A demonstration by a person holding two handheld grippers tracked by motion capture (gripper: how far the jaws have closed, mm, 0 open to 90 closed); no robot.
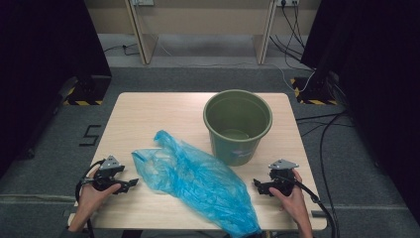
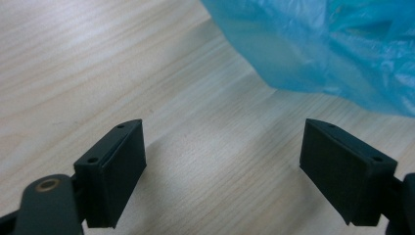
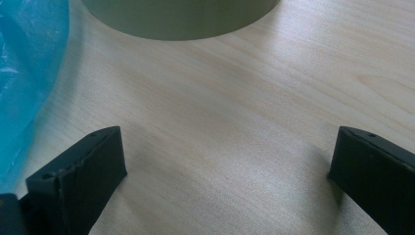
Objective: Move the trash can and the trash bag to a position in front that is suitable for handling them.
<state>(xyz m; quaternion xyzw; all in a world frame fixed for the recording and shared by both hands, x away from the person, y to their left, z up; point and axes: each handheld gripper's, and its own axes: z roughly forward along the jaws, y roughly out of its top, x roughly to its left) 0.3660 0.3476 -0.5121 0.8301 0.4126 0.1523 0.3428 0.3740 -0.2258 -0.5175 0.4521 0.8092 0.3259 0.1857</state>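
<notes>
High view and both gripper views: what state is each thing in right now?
blue plastic bag: crumpled, lying flat on the table, one end over the near edge.
green bucket: upright, nothing visible inside.
left gripper: open, holds nothing, beside the bag.
right gripper: open, holds nothing.

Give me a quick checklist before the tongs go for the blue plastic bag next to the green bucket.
1. Left tongs open, nothing between jaws: ok.
2. Right tongs open, nothing between jaws: ok.
3. Crumpled blue plastic bag lies loose on the light wooden table, between both tongs: ok.
4. Round green plastic bucket upright, mouth clear: ok.
5. Bag's open end found: cannot tell.
6. Bag fully on table: not ok, near end overhangs the edge.
</notes>
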